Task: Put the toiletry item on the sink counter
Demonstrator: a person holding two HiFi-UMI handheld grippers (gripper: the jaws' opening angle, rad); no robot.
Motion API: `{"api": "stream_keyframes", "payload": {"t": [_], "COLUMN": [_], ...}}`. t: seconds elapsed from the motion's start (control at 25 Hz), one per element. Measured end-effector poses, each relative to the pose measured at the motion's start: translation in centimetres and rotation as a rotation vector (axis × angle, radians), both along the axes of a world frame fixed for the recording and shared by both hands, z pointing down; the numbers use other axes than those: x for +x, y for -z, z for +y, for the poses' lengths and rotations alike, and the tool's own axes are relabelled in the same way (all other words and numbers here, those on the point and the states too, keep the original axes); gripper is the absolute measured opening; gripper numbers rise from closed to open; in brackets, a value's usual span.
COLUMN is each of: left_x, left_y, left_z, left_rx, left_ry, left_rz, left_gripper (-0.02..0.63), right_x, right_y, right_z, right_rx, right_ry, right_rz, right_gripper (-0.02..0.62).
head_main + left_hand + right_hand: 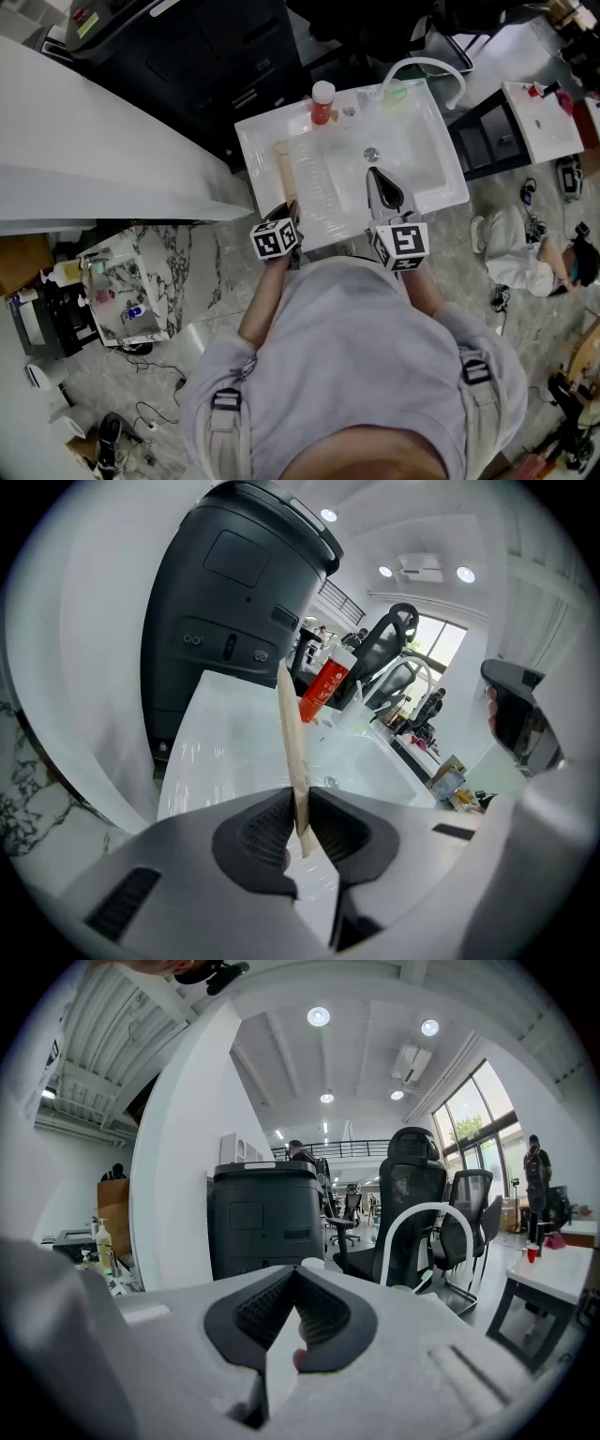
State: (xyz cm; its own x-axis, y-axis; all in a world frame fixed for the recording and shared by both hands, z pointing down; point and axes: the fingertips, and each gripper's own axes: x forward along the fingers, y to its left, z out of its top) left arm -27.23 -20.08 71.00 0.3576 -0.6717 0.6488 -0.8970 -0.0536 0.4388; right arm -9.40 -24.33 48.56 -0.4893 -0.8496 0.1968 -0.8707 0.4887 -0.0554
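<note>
the step in hand is the placing itself. the left hand-held gripper (300,810) is clamped on the near end of the toiletry item (292,733), a long, flat, pale tan strip held edge-up between the ribbed pads. from the head view the toiletry item (285,171) runs away from the left hand-held gripper (290,212) along the left strip of the white desk (262,141), just left of the basin (394,155). whether its far end already touches the surface i cannot tell. a red bottle (322,103) with a white cap stands at the far edge, well beyond the item's tip, and the arched faucet (429,67) is at the far right.

the right hand-held gripper (377,176) hangs over the near side of the basin with its jaws pressed together on nothing, tilted up toward the room in its own view (293,1305).

the next move, as i judge it, is to lower the strip until it lies flat on the left rim, keeping it off the slope into the basin. then the pads part and the gripper draws back toward the near side without dragging the item.
</note>
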Motion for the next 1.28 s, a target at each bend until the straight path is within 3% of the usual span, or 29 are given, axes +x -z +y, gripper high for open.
{"api": "stream_keyframes", "payload": {"t": [0.56,0.84,1.28], "left_x": [0.2,0.5,0.3], "left_y": [-1.9,-4.4,-6.1], "left_z": [0.4,0.7,1.0], "left_rx": [-0.056,-0.116,-0.173], "left_ry": [0.019,0.043,0.057], "left_rz": [0.027,0.103,0.106], "left_gripper": [0.051,0.051,0.051], "right_x": [0.5,0.6,1.0], "right_y": [0.0,-0.2,-0.3], "right_z": [0.3,0.5,0.5], "right_rx": [-0.004,-0.011,-0.011], "right_ry": [-0.015,-0.017,-0.018], "right_rz": [0.007,0.009,0.013], "right_gripper": [0.005,0.005,0.005]}}
